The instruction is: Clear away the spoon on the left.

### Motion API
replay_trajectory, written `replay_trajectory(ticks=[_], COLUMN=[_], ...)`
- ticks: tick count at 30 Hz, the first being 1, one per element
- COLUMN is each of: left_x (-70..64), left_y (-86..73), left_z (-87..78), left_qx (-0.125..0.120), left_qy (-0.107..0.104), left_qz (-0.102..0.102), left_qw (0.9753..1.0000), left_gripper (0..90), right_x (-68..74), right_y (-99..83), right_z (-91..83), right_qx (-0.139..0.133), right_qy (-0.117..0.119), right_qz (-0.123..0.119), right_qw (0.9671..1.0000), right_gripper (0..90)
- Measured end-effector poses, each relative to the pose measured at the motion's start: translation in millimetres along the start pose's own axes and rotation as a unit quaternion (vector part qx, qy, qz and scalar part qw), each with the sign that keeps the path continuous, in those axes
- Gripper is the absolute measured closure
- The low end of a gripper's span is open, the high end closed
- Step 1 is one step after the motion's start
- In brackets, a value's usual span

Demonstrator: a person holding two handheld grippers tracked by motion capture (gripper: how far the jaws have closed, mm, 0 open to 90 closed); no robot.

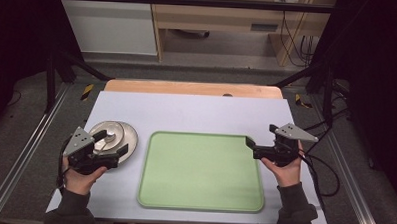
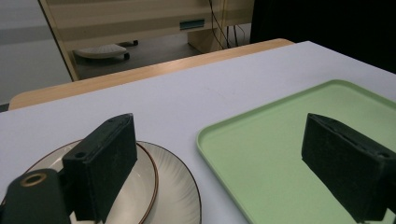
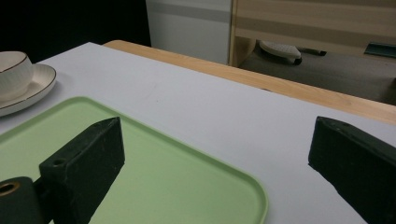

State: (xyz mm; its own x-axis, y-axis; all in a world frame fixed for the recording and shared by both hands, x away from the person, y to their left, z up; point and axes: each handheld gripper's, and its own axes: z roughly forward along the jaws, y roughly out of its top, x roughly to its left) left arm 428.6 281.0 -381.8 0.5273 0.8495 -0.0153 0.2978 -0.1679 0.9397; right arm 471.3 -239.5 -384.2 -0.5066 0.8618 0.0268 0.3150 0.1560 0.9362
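White ribbed saucer point(image 1: 116, 137) with a cup point(image 1: 109, 135) on it sits at left centre of the high view, on the pale table cover point(image 1: 196, 109). My left gripper point(image 1: 113, 143) hovers over the saucer's near edge, jaws spread wide, nothing between them. At frame centre lies the green tray point(image 1: 202, 172), bare. At right centre, my right gripper point(image 1: 251, 146) sits at the tray's far right corner, jaws likewise apart and empty.
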Motion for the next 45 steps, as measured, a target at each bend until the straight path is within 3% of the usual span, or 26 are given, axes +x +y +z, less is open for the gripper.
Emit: replay_trajectory(ticks=[26,45], left_x=[11.0,19.3], left_y=[-3.4,-11.4], left_z=[-15.2,-31.1], left_qx=[0.007,0.042], left_qy=[0.018,0.024], left_qz=[0.007,0.033], left_qw=[0.9998,0.9983], left_gripper=[10.1,9.4], right_x=[1.0,2.0], right_y=[-2.1,-2.0], right_z=[2.4,1.1], right_qx=[0.023,0.027], right_qy=[-0.005,-0.010], right_qz=[-0.003,-0.004], right_qw=[0.9997,0.9996], right_gripper=[3.5,3.5])
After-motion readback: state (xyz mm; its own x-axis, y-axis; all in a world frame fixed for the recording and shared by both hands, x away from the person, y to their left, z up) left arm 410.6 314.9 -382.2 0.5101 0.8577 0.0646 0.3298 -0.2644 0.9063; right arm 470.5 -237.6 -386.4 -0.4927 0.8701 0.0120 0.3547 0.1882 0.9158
